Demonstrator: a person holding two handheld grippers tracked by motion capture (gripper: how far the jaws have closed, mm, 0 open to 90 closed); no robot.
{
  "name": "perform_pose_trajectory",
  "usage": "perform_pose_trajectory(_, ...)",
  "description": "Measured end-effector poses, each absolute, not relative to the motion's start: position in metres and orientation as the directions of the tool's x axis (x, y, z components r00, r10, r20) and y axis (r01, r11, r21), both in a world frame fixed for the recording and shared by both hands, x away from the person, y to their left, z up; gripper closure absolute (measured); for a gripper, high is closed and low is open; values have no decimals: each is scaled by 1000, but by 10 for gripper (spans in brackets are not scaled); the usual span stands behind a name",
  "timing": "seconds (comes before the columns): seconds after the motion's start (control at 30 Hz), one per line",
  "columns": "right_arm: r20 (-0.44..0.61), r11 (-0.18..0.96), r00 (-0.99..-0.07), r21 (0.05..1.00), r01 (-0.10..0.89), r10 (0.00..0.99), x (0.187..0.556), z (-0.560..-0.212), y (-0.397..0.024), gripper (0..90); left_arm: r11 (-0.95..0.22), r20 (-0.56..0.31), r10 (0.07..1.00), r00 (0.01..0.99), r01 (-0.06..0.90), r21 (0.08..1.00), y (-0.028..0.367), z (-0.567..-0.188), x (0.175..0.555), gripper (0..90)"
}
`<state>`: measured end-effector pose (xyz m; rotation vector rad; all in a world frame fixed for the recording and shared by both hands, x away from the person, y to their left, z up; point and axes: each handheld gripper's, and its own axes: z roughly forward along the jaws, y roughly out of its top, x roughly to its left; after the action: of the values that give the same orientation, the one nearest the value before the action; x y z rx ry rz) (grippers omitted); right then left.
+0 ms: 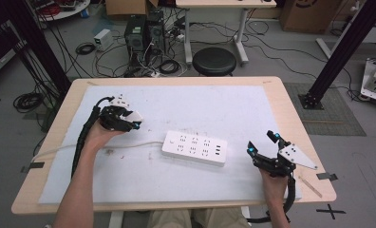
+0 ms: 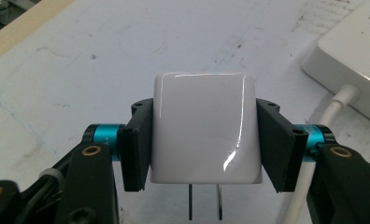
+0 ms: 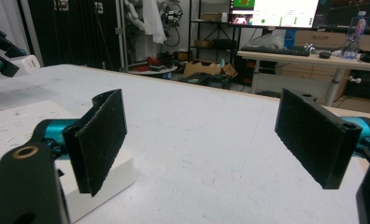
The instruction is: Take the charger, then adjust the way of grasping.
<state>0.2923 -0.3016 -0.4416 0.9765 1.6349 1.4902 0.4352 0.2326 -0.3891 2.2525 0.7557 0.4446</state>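
So the pickup part looked done. In the left gripper view, the white plug adapter (image 2: 204, 128) was clamped squarely between the black jaws, one pad pressed on each flat side, with its two metal prongs (image 2: 205, 201) poking out below, toward the camera. It was held clear of the white-covered surface (image 2: 103, 56), not resting on anything. From the high view, the left gripper (image 1: 135, 120) was seen off to the left of the power strip (image 1: 194, 148), near but not over it, with the strip's cable (image 1: 129, 144) running under the hand toward the surface's left edge.

The right gripper (image 1: 262, 142) was parked near the front right corner, and in its own view the jaws were spread wide with nothing between them. The end of the strip (image 3: 43, 140) was just beside its left pad, not touched.

What was left, going by how things lay: nothing had been plugged in yet. All the sockets on the strip looked empty from above. Probably the adapter had to be turned prongs-down, carried over a socket and pushed in, and the idle gripper could well be wanted to hold the strip steady.
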Motion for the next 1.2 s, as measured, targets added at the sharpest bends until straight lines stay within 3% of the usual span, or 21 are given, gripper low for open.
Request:
perform_pose_trajectory(0.77,-11,50,-470,996,71,882,292,-442,-301,170,-560,158,637,755,312,767,200,-363,383,424)
perform_pose_trajectory(1.2,-14,56,-472,996,75,882,290,-439,-298,170,-541,179,612,770,242,806,159,-365,354,424)
